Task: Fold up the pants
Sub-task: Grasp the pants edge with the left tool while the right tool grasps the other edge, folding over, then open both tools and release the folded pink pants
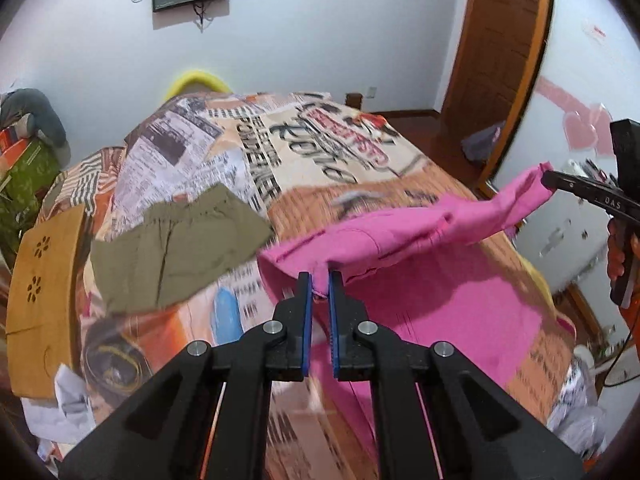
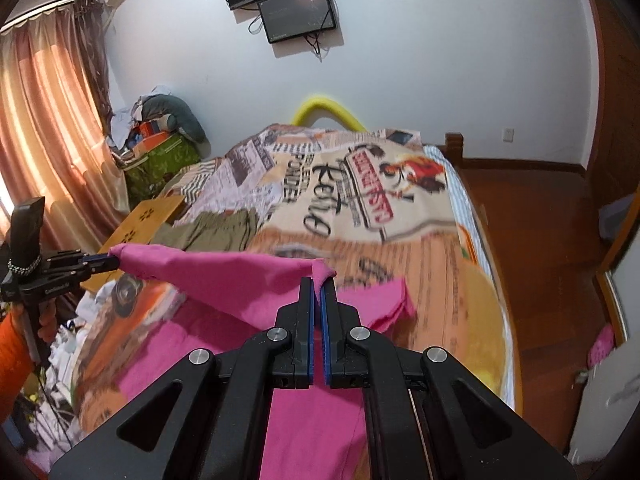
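Pink pants (image 1: 440, 264) hang stretched between both grippers above the bed, the lower part draping onto the cover. My left gripper (image 1: 320, 280) is shut on one corner of the pink cloth; it also shows at the left of the right wrist view (image 2: 112, 260). My right gripper (image 2: 319, 284) is shut on the other corner of the pink pants (image 2: 224, 276), and appears at the right edge of the left wrist view (image 1: 546, 178). A hand (image 1: 618, 256) holds that tool.
Olive-green shorts (image 1: 172, 248) lie flat on the newspaper-print bed cover (image 1: 256, 152). A wooden board (image 1: 42, 300) rests at the bed's left edge. Bags and clothes (image 2: 164, 140) pile by the curtain. Wooden floor (image 2: 536, 240) and a door lie to the right.
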A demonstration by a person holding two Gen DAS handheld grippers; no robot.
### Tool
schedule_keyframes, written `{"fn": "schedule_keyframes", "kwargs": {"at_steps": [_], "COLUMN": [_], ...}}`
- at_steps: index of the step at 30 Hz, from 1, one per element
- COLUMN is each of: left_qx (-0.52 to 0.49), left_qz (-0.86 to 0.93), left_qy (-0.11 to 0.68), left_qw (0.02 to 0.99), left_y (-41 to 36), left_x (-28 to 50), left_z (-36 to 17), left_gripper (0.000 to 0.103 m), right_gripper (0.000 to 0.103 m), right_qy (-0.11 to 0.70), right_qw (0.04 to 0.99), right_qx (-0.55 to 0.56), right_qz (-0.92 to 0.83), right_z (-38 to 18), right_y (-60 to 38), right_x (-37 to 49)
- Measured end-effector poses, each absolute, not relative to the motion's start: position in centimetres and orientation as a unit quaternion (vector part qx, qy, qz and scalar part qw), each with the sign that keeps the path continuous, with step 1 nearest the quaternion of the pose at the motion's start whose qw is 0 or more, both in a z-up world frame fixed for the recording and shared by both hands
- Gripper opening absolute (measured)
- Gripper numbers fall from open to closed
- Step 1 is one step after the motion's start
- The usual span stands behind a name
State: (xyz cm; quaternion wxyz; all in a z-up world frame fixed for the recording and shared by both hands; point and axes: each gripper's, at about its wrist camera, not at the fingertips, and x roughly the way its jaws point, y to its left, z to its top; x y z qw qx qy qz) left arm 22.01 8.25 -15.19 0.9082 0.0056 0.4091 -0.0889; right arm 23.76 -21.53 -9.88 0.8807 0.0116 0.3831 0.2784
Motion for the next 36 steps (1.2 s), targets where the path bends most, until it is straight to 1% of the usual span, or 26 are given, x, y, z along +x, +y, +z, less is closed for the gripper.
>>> {"fn": "schedule_keyframes", "kwargs": {"at_steps": [8, 16, 19, 24, 28, 32, 33, 34, 35, 36], "left_qx": [-0.006, 0.000, 0.003, 0.015, 0.017, 0.002, 0.002, 0.003, 0.005, 0.006], "left_qz": [-0.110, -0.104, -0.104, -0.097, -0.087, -0.084, -0.085, -0.086, -0.088, -0.090], "left_qy": [0.456, 0.482, 0.480, 0.474, 0.460, 0.440, 0.437, 0.436, 0.436, 0.438], "left_qw": [0.883, 0.870, 0.871, 0.875, 0.884, 0.894, 0.895, 0.896, 0.896, 0.894], "left_y": [6.8, 5.5, 5.4, 5.4, 6.1, 6.6, 6.4, 6.2, 5.8, 5.4], "left_x": [16.8, 14.1, 13.5, 12.5, 11.9, 12.7, 13.2, 13.6, 14.1, 14.6], "left_z": [-20.3, -23.2, -23.2, -22.2, -20.5, -18.3, -17.9, -17.8, -17.8, -18.0], "left_gripper": [0.006, 0.006, 0.007, 0.007, 0.007, 0.007, 0.007, 0.007, 0.007, 0.007], "right_gripper": [0.002, 0.003, 0.004, 0.006, 0.006, 0.006, 0.007, 0.011, 0.019, 0.023], "right_qy": [0.415, 0.436, 0.447, 0.467, 0.466, 0.444, 0.440, 0.435, 0.432, 0.430], "right_qw": [0.871, 0.870, 0.868, 0.861, 0.868, 0.880, 0.881, 0.882, 0.882, 0.882], "right_qx": [0.047, 0.030, 0.016, 0.024, 0.022, 0.019, 0.022, 0.024, 0.024, 0.023], "right_qz": [0.258, 0.229, 0.215, 0.200, 0.171, 0.168, 0.173, 0.181, 0.186, 0.193], "right_z": [-13.7, -16.7, -17.8, -18.8, -17.6, -15.1, -14.7, -14.2, -14.0, -13.9], "right_y": [-23.6, -24.2, -24.2, -25.5, -27.1, -27.8, -27.7, -27.4, -27.0, -26.5], "right_x": [19.2, 16.4, 15.8, 15.8, 15.8, 15.9, 16.0, 16.1, 16.2, 16.2]}}
